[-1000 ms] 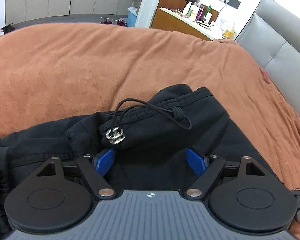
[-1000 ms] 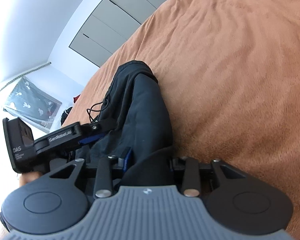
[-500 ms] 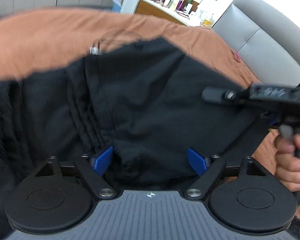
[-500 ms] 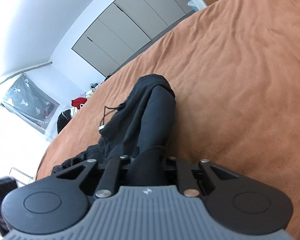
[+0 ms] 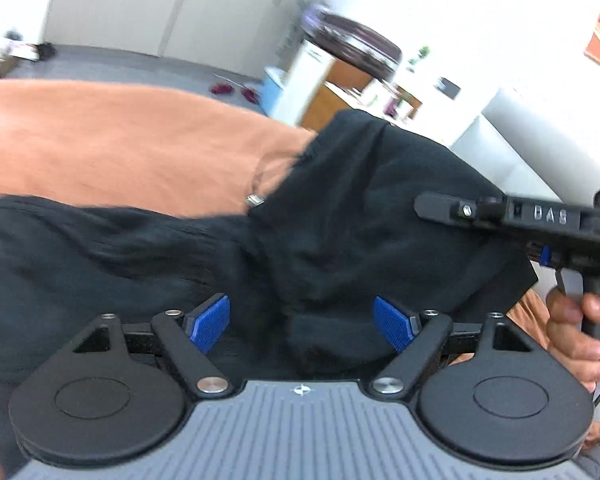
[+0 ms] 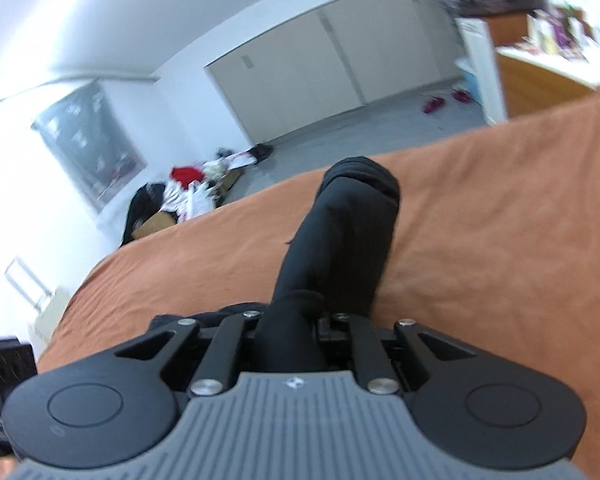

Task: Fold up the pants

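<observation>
The black pants (image 5: pixel 340 216) hang lifted above the orange blanket (image 5: pixel 112 140). In the left wrist view my left gripper (image 5: pixel 302 322) has its blue pads (image 5: pixel 210 322) wide apart, with black cloth lying between them. The right gripper body (image 5: pixel 540 220) shows at the right edge of that view, gripping the pants' edge. In the right wrist view my right gripper (image 6: pixel 290 322) is shut on a bunched fold of the pants (image 6: pixel 340 240), which stretches away above the blanket (image 6: pixel 500 220). A metal cord end (image 5: pixel 255 199) dangles beside the cloth.
The orange blanket covers the bed. A grey headboard (image 5: pixel 512 148) stands at the right. Beyond the bed are white cupboards (image 5: pixel 160 12), a wooden desk with bottles (image 5: pixel 352 84), and a clothes pile on the floor (image 6: pixel 188 192).
The pants have been lifted off the blanket and pulled up and taut. Both grippers have risen, and the right gripper has come into the left wrist view.
</observation>
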